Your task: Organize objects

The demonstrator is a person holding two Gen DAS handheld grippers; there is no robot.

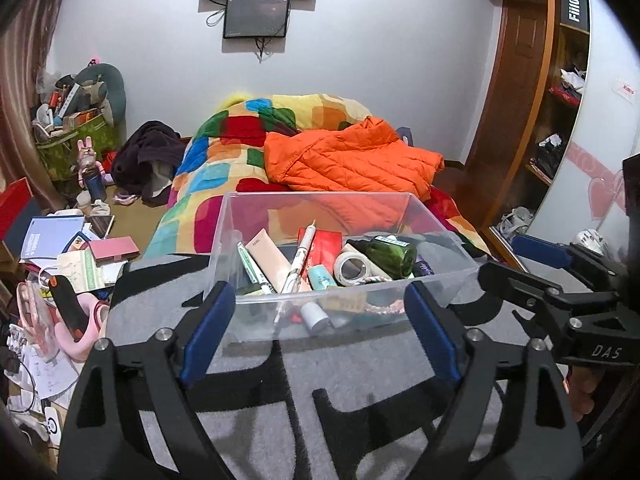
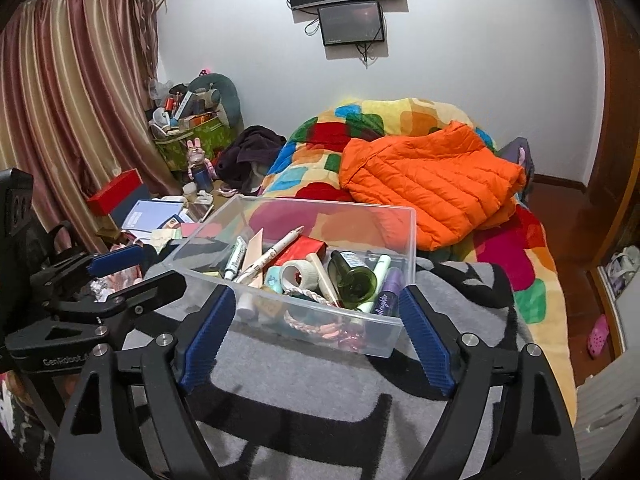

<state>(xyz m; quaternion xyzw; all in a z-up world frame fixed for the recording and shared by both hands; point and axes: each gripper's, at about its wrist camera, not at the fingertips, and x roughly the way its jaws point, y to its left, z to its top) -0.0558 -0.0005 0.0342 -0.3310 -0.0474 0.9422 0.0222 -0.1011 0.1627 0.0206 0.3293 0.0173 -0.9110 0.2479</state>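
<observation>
left tool [image 1: 316, 322]: released, jaws wide, nothing between the pads; near wall of the clear bin sits just ahead of it.
right tool [image 2: 316, 320]: released too, empty; hangs over the grey blanket just short of the bin.
clear bin [image 1: 440, 216]: on the grey blanket [image 1: 360, 380] at the foot end of the bed, upright, no lid.
contents: green bottle [image 1: 390, 254] lying on its side, tape roll [image 1: 352, 268], white pen [image 1: 300, 258] propped on the pile with its tip above the rim, tubes, a red box, a braided cord near the front wall.
status (judgement): looks mostly packed; both tools clear of it.
risk 1: soft bedding under the bin. A push on the near wall could tip or slide it toward the colourful quilt [image 1: 224, 152].
risk 2: pen stands proud of the heap. A tool coming in low could catch it and flick it out.
risk 3: bottle is round and loose, so it may roll if the bin is jolted.
risk 4: clear thin walls, hard to judge the edge. One-sided grip could flex the wall and slip.
risk 5: tools sit close together, so they could clash if both go for the same wall.
</observation>
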